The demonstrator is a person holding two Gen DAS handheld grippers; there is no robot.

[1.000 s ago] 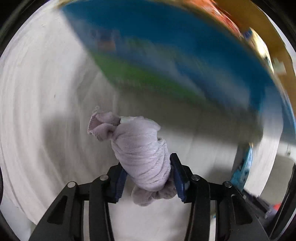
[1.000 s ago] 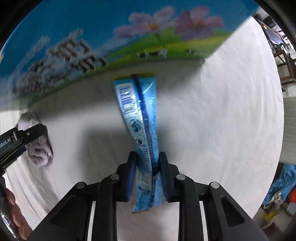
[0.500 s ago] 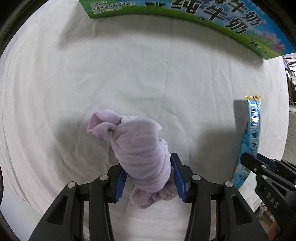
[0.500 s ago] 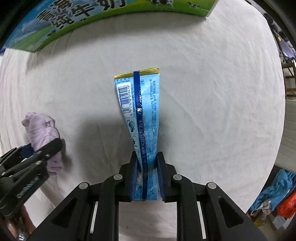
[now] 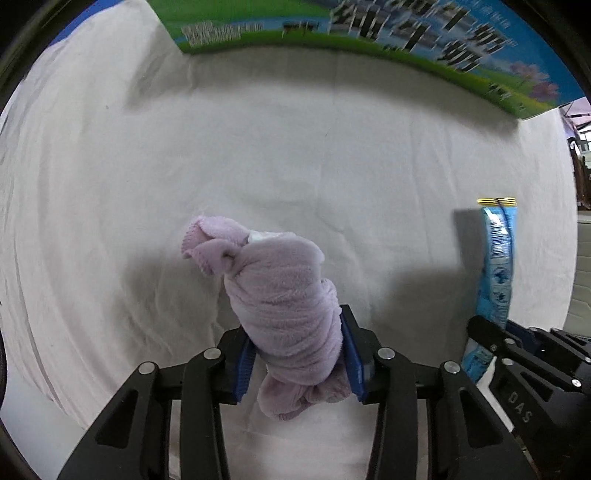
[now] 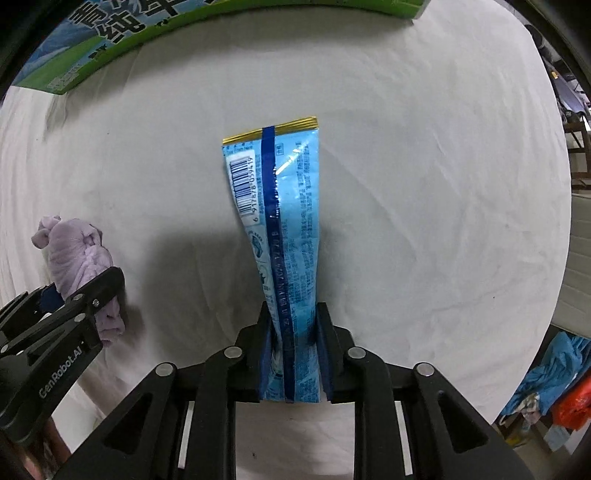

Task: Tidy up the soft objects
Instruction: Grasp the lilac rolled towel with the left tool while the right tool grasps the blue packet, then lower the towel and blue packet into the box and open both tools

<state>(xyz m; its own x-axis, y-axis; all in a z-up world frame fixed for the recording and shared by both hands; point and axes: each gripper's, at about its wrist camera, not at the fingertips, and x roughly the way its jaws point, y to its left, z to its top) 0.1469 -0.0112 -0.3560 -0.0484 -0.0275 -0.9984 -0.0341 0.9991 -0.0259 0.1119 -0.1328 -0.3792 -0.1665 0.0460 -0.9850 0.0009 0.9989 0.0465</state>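
A rolled, knotted purple cloth (image 5: 284, 288) is pinched between the blue pads of my left gripper (image 5: 295, 332), whose jaws are closing on it. The cloth hangs just above the white sheet (image 5: 332, 147). My right gripper (image 6: 294, 314) points down, its jaws closing tightly on a long light-blue snack packet (image 6: 280, 206) with a barcode and a gold top seam. In the left wrist view the packet (image 5: 496, 258) shows at the far right. The right wrist view has the purple cloth (image 6: 74, 247) at the left edge.
A blue-and-green milk carton box (image 5: 369, 29) stands along the far side of the sheet, also the box (image 6: 110, 33) in the right wrist view. Past the table's right edge lie blue and orange bags (image 6: 554, 384) on the floor.
Both grippers have slid away from the box, which now sits further up in both views. The purple cloth and the packet stay gripped, and the two grippers have come closer together.
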